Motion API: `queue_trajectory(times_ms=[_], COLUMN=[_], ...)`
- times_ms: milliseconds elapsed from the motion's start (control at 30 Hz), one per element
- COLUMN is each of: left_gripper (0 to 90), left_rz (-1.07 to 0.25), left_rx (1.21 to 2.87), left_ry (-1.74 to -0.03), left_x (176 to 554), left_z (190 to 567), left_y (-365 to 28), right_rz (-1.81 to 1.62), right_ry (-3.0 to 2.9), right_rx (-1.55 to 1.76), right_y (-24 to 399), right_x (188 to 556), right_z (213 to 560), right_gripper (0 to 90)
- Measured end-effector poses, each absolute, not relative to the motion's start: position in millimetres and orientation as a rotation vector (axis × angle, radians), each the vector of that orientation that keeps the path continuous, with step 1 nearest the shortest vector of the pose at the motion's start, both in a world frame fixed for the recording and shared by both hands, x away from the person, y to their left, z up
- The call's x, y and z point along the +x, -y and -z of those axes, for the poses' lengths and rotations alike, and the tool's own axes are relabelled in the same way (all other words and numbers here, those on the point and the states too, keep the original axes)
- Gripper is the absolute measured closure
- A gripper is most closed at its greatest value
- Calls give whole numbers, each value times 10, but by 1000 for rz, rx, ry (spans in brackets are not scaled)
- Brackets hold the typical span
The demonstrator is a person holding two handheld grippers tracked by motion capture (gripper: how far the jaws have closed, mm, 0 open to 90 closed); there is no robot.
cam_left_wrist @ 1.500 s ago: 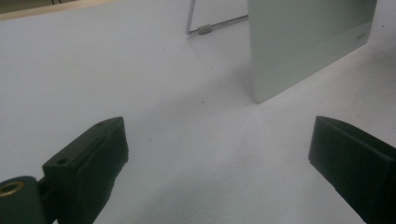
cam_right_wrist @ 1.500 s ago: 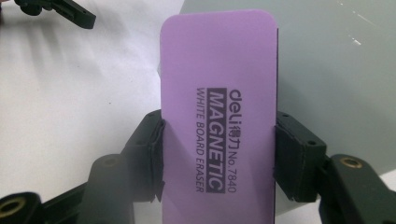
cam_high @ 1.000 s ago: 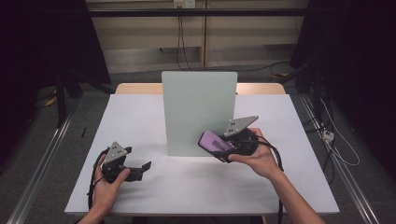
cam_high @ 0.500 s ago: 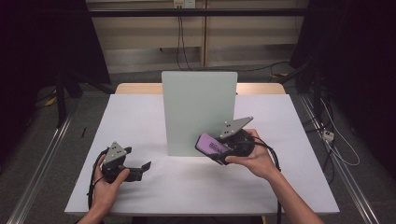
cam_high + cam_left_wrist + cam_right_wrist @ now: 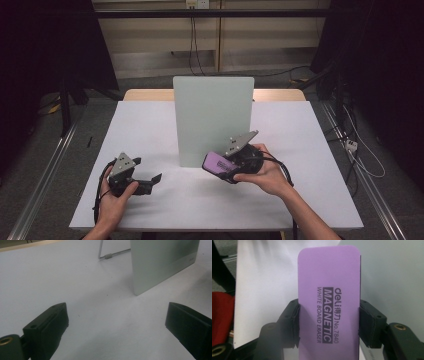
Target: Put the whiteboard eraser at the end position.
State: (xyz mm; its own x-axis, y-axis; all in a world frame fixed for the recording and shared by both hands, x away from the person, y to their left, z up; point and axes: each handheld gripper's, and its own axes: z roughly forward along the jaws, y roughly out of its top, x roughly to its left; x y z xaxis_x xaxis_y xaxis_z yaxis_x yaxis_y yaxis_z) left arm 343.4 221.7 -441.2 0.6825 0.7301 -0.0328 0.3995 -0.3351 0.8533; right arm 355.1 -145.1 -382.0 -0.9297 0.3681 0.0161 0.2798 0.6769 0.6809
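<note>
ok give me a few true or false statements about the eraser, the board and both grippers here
1. The right gripper is shut on the purple whiteboard eraser. True.
2. The left gripper holds a marker. False: its jaws stand open over the bare white table, with nothing between them.
3. The whiteboard lies flat on the table. False: it stands upright.
4. The eraser is printed with the word MAGNETIC. True.
5. The eraser is green. False: it is purple.
</note>
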Motion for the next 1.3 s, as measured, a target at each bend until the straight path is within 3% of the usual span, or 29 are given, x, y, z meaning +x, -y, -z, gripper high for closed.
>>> queue_trajectory(times_ms=[1300], left_gripper=[47], left_rz=[-450], left_rx=[1963], left_ry=[-874], left_x=[3432], left_z=[4410], left_y=[-2210], right_rz=[-817], right_ry=[-3002], right_rx=[446], right_y=[1152], right_x=[3369], right_z=[4189], right_gripper=[419])
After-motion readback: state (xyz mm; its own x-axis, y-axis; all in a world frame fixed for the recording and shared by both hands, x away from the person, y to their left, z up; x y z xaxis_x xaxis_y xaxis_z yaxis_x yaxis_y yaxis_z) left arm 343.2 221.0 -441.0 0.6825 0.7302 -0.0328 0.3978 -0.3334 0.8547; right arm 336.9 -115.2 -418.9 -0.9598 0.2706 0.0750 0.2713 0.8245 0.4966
